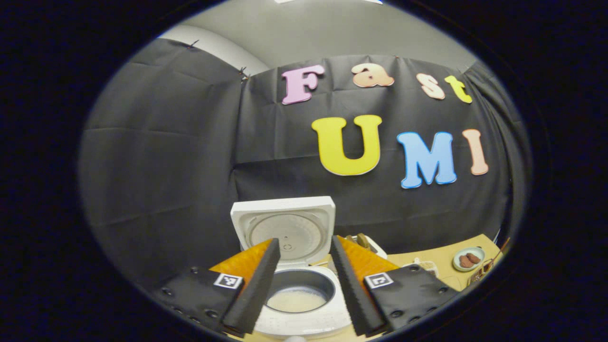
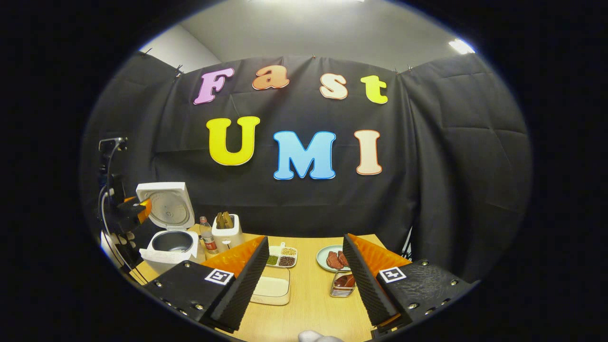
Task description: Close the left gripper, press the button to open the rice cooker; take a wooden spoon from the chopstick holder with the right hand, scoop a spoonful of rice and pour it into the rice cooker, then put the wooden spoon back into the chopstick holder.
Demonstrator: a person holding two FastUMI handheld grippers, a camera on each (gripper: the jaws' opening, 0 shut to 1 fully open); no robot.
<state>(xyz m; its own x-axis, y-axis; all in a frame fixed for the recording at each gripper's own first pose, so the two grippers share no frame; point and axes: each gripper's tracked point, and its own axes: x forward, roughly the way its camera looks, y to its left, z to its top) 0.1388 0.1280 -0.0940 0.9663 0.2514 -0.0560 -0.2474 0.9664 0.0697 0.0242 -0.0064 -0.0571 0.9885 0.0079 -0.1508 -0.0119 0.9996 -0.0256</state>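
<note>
A: Rice cooker, white square plastic body, lid up, dark inner pot with pale rice; sits at wooden table's left end.
B: Left gripper fingers spread, empty, just above it. Right gripper spread, empty. White chopstick holder beside cooker.

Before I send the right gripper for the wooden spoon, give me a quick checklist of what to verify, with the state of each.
1. Rice cooker lid up: ok, it stands open and the inner pot is exposed.
2. Right gripper open for a grasp: ok, fingers spread wide, nothing between them.
3. Chopstick holder within sight: ok, it stands right of the cooker with wooden handles sticking out.
4. Which handle is the spoon: cannot tell, too small.
5. Left gripper out of the way: not ok, it hangs open right over the cooker.
6. Rice tray ready: ok, it lies on the table between the right gripper's fingers.
</note>
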